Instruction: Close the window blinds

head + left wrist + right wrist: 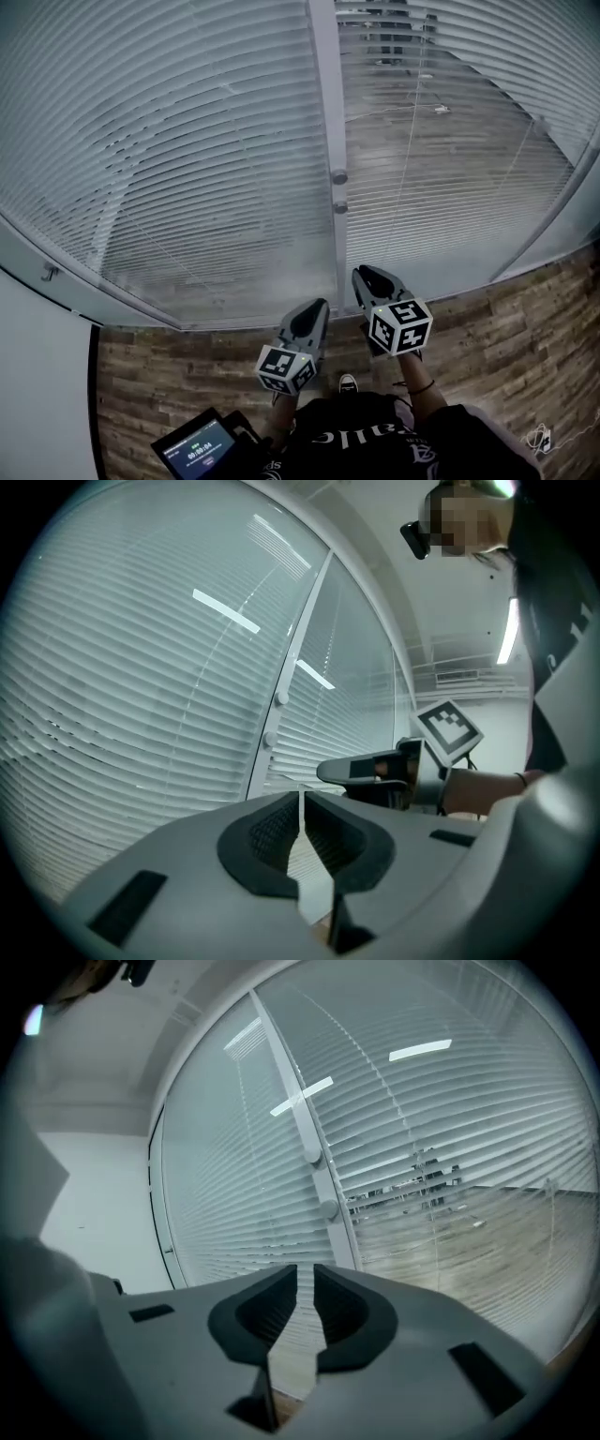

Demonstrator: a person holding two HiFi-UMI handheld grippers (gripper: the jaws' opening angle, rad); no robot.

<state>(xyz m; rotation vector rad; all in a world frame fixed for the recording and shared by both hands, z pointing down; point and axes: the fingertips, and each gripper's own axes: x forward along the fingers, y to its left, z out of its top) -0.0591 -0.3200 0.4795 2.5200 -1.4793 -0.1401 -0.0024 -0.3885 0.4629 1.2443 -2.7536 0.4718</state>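
Two slatted blinds hang behind glass. The left blind (169,159) looks nearly closed and pale. The right blind (450,169) has its slats tilted apart, and a room beyond shows through it. A white post (326,103) with two round knobs (339,176) divides them. My left gripper (314,305) (302,794) points level at the glass, its jaws together with nothing between them. My right gripper (364,274) (306,1269) is held beside it, slightly further forward, with a narrow gap between its jaws and nothing in them. It also shows in the left gripper view (339,771).
The wooden floor (506,328) runs along the foot of the glass. A small screen device (199,450) sits low on the left. A white wall (37,394) closes the left side. The person's shoe (348,383) is below the grippers.
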